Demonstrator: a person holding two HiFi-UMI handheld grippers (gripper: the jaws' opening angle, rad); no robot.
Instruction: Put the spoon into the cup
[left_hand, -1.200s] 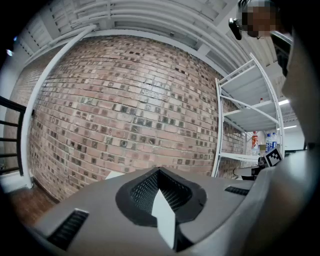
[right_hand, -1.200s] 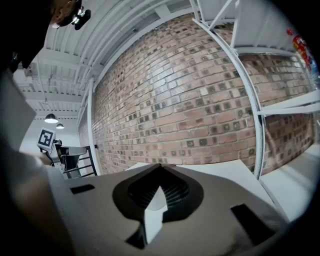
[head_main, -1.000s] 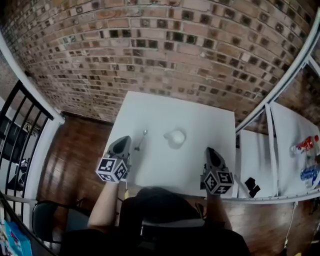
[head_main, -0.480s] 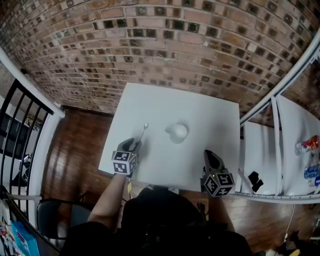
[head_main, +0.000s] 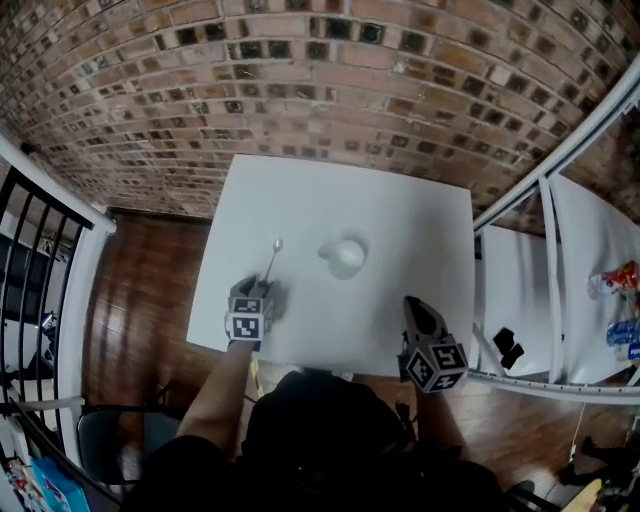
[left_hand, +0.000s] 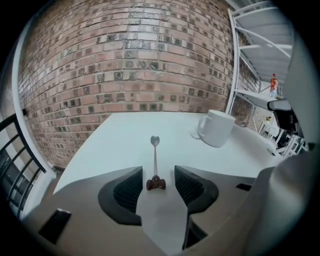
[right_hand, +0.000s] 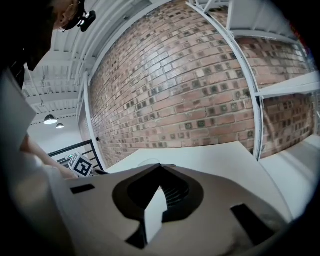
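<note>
The person's left forearm (head_main: 215, 392) reaches forward and holds the left gripper (left_hand: 158, 169) low over the near left part of the counter (head_main: 400, 230), tilted downward. Its jaws are opening and stand wide apart, with the handle end of the spoon (left_hand: 155, 152) lying between them, clear of both pads. The right gripper (right_hand: 160, 166) hangs at the counter's near right edge, pointing slightly down, its jaw tips together with nothing between them.
</note>
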